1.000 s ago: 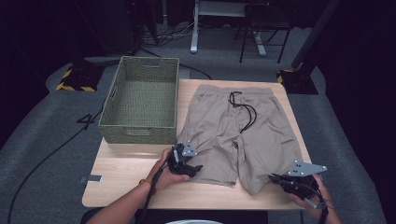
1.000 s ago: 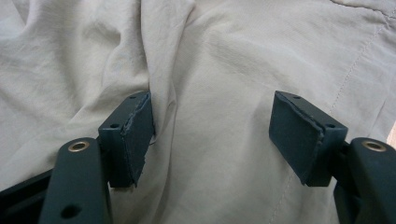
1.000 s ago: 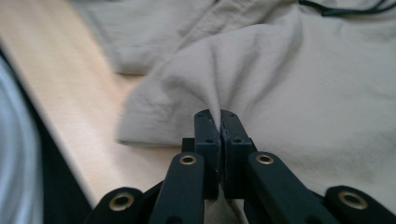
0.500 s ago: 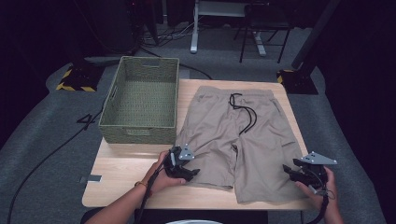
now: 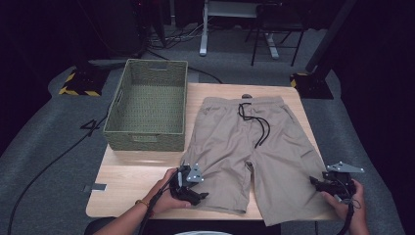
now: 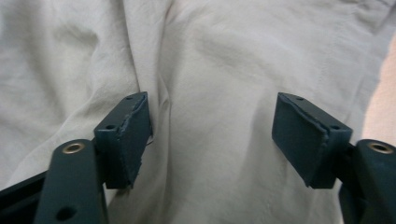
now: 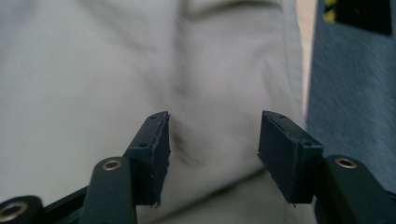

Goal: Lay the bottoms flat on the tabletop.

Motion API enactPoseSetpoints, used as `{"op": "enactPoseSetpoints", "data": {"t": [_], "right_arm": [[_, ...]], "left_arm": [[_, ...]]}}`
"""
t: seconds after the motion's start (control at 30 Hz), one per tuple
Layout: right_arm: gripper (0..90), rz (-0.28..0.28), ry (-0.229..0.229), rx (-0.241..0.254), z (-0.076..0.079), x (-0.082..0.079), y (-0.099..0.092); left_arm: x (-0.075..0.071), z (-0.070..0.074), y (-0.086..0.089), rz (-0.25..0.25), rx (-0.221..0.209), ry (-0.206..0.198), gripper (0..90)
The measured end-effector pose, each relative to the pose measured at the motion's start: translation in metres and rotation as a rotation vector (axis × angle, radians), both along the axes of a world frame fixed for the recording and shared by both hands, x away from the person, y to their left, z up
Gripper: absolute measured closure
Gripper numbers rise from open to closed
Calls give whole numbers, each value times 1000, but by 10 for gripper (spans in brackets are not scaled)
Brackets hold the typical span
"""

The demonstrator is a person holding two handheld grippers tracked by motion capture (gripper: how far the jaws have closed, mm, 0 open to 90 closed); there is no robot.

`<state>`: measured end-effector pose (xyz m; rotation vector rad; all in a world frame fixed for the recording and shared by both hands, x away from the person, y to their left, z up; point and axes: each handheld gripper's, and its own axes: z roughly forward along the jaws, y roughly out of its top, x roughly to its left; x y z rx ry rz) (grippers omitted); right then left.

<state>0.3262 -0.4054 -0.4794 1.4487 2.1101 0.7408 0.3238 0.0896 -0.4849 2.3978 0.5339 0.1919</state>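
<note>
Beige cotton drawstring shorts (image 5: 254, 152) lie flat on the wooden counter (image 5: 132, 176); both grippers' fingers, left (image 5: 192, 188) and right (image 5: 320, 185), have just been opening, apart over fabric, gripping nothing.

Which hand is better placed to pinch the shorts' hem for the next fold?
Left, probably. The left gripper sits over the shorts at one leg's hem, fabric between its open fingers. The right gripper, its jaws just opening, hovers at the other leg's outer edge.
</note>
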Motion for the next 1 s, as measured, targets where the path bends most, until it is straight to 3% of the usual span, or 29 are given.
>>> {"op": "enactPoseSetpoints", "data": {"t": [0.07,0.13,0.27,0.33,0.47,0.6,0.87,0.97,1.0], "right_arm": [[396,62,-40,43,6,-1,9],[370,130,-64,50,10,1,23],[316,233,-87,50,12,12,55],[312,284,-81,66,8,20,69],[308,344,-52,49,-4,31,87],[311,342,-28,58,-12,34,87],[282,287,-4,83,-18,26,68],[277,273,26,60,-14,22,62],[297,264,19,27,-11,21,61]], "left_arm": [[-1,6,3,18,-19,-23,245],[1,12,8,49,-35,-39,197],[8,12,20,77,2,-67,188],[12,9,27,92,25,-80,186],[18,1,38,122,41,-49,200],[16,-7,39,119,34,-11,211],[3,-11,24,69,-4,12,208],[-5,-10,18,30,19,3,203],[-6,-9,18,27,16,-5,194]]}}
